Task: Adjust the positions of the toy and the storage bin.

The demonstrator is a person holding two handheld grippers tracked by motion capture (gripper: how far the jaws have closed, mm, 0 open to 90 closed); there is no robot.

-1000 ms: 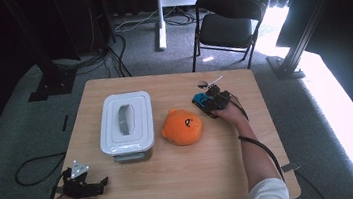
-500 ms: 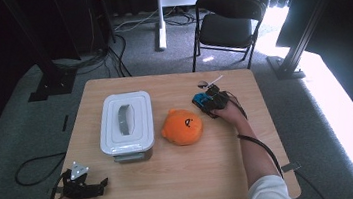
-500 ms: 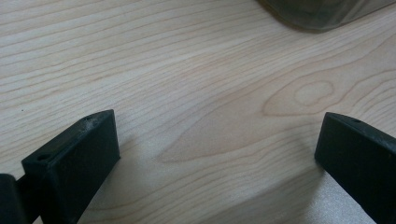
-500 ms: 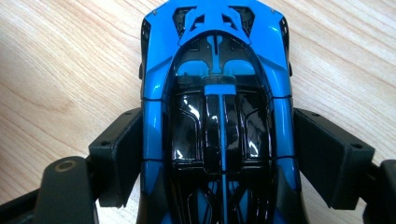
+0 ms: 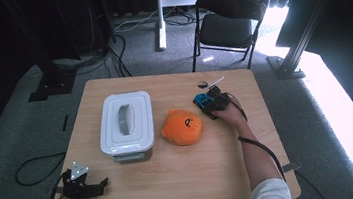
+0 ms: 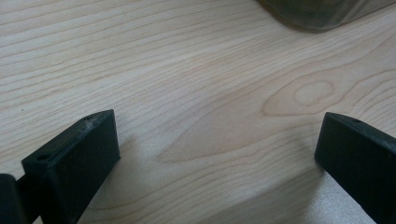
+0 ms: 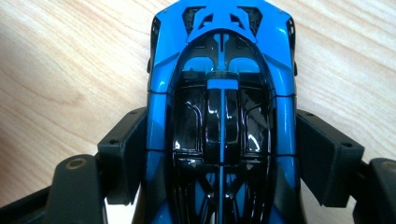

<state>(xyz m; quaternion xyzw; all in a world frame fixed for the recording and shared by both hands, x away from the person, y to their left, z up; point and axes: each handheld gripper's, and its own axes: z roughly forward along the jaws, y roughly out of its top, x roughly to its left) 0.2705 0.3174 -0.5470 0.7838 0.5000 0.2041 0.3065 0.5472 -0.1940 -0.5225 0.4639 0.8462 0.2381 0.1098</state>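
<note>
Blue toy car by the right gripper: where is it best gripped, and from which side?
Across its two long flanks at mid-body, coming straight down from above. The blue toy car sits flat on the table, long and narrow, with smooth, near-parallel sides there. The right gripper already straddles that section; its jaws have just been closing, pads at the flanks.

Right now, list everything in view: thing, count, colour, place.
Wooden table: one, light wood, centre of the high view.
Lidded plastic box: one, white with a grey handle, left half of the table.
Round plush toy: one, orange, mid-table, right of the box.
Toy car: one, blue and black, on the table between the right gripper's jaws.
Folding chair: one, black, on the floor beyond the table.
Left gripper: black, open over bare wood at the near left corner.
Right gripper: black, jaws just been closing, pads against the car's sides.
</note>
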